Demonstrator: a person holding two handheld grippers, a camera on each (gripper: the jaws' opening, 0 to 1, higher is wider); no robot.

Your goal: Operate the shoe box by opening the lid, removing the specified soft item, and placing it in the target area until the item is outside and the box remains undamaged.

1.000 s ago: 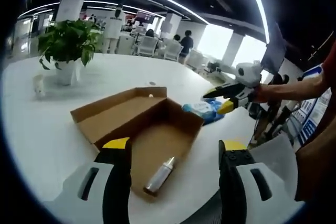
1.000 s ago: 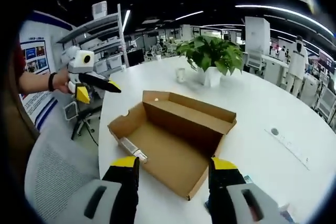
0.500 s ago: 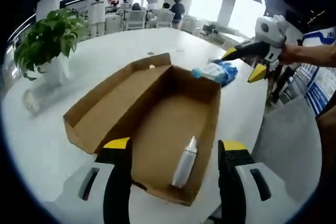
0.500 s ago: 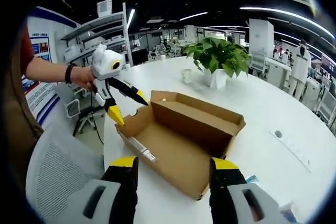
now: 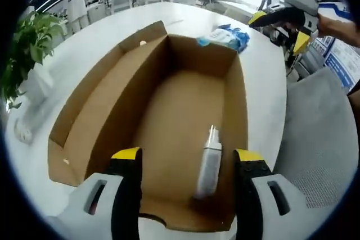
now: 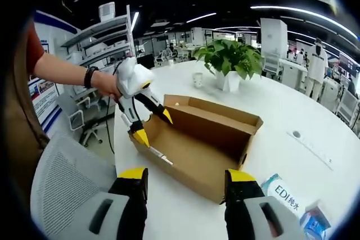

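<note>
Left gripper (image 5: 184, 164) hangs over the near end of the open shoe box (image 5: 169, 122) in the left gripper view, jaws spread wide and grasping nothing, pointing down into the brown cardboard interior. Between the jaw tips a white bottle (image 5: 209, 164) lies on the box floor against the right wall. The lid flap leans outward along the box's left side. Beyond the far end of the box a blue-and-white soft pack (image 5: 225, 37) lies on the white table (image 5: 264, 82), and the right gripper (image 5: 281, 23) hovers near it, jaws parted with nothing between them. In the right gripper view, the right gripper's (image 6: 185, 181) own jaws stand apart and empty at the near wall of the box (image 6: 197, 139); a hand (image 6: 107, 84) holds the left gripper (image 6: 152, 125) tilted down over the box's left end, jaws released. The soft pack (image 6: 295, 203) lies on the table just right of the right jaw, outside the box. A potted plant (image 6: 228, 63) stands behind.
</note>
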